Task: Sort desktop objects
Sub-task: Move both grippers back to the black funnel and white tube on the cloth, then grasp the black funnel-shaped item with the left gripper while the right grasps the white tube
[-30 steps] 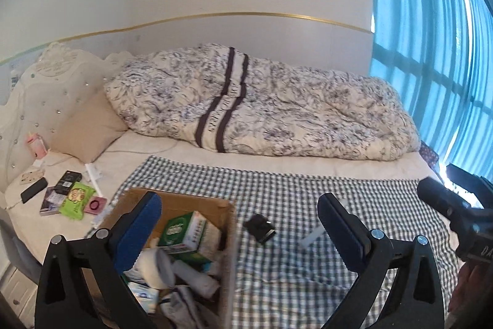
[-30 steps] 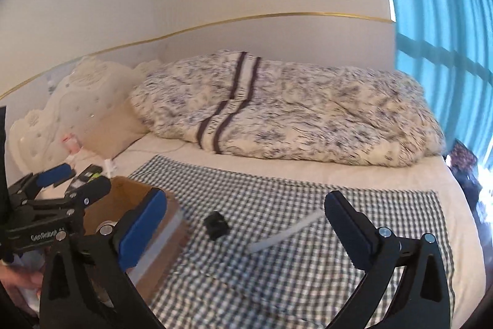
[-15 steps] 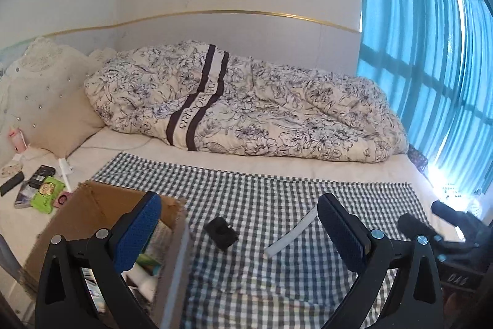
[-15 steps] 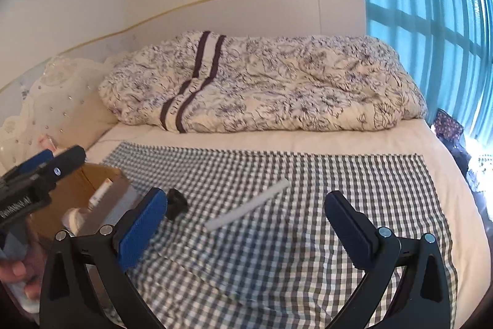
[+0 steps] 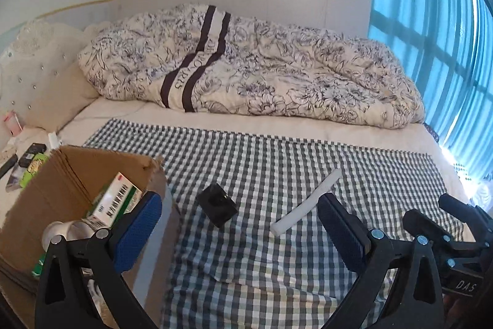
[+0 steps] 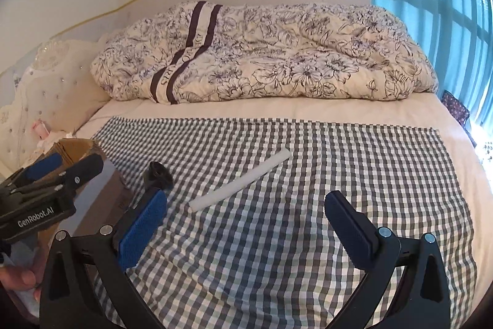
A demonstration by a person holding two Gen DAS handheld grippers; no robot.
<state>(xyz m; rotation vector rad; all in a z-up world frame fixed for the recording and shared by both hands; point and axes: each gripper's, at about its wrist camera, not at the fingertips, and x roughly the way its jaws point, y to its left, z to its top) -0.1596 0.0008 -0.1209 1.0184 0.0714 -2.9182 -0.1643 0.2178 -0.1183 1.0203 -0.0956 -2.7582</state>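
Both pairs of jaws stand wide apart with nothing between them. The left gripper (image 5: 237,224) hangs over the near edge of a checked cloth (image 5: 277,168), its left pad over the corner of a cardboard box (image 5: 58,193) and its right pad just beside the near end of a white tube (image 5: 308,202). The right gripper (image 6: 246,221) hovers a little further right over the same cloth, and the tube (image 6: 240,184) lies ahead of it, nearer its left pad, slanting away to the right.

Between box and tube sits a small black block (image 5: 217,205), resting on the cloth, close to the box wall and apart from the tube. In the right wrist view it (image 6: 158,171) shows just beyond the left pad, partly hidden.

The box stands at the left edge of the cloth (its top open) and holds a green and white carton (image 5: 115,199) leaning against the inner wall, with a white roll (image 5: 64,235) lower down beside it.

Further out, a flowered quilt (image 5: 246,73) is heaped along the far side of the bed, a pale padded headboard (image 5: 34,70) stands at the left, and blue curtains (image 5: 437,36) hang at the right. Small things lie on the sheet left of the box, too small to name.
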